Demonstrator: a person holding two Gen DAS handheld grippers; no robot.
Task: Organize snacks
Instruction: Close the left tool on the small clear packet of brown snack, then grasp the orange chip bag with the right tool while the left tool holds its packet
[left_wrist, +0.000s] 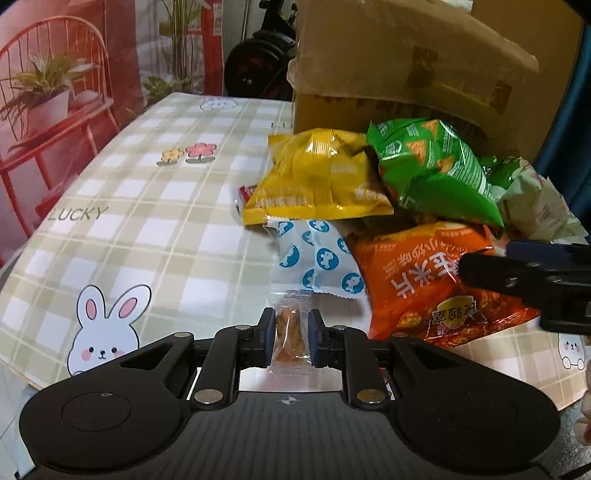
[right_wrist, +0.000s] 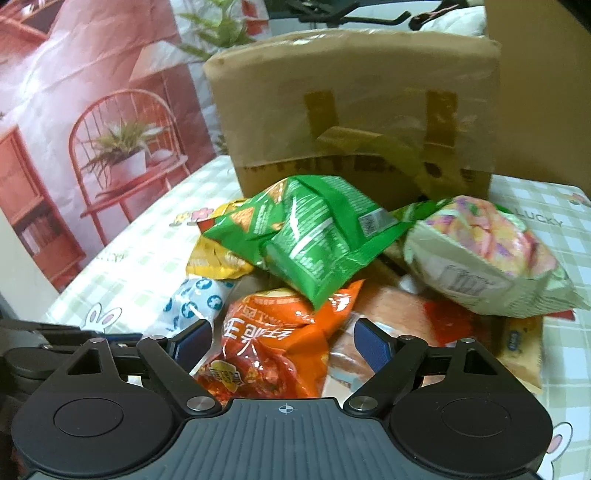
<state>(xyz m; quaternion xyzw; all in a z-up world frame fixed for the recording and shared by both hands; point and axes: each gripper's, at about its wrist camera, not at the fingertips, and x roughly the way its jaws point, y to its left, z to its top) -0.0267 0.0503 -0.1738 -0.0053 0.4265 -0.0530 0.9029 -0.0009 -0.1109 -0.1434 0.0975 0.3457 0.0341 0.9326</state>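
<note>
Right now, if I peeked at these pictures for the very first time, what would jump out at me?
A heap of bright snack bags: a green bag on top, an orange bag below it and a yellow bag to the left, in front of a cardboard box. The left gripper pinches a small clear-wrapped snack, and a white bunny smiles from the checked tablecloth.

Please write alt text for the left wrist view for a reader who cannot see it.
The left gripper pinches a small clear-wrapped snack above a checked tablecloth. Behind lie yellow, green and orange snack bags before a cardboard box.
</note>
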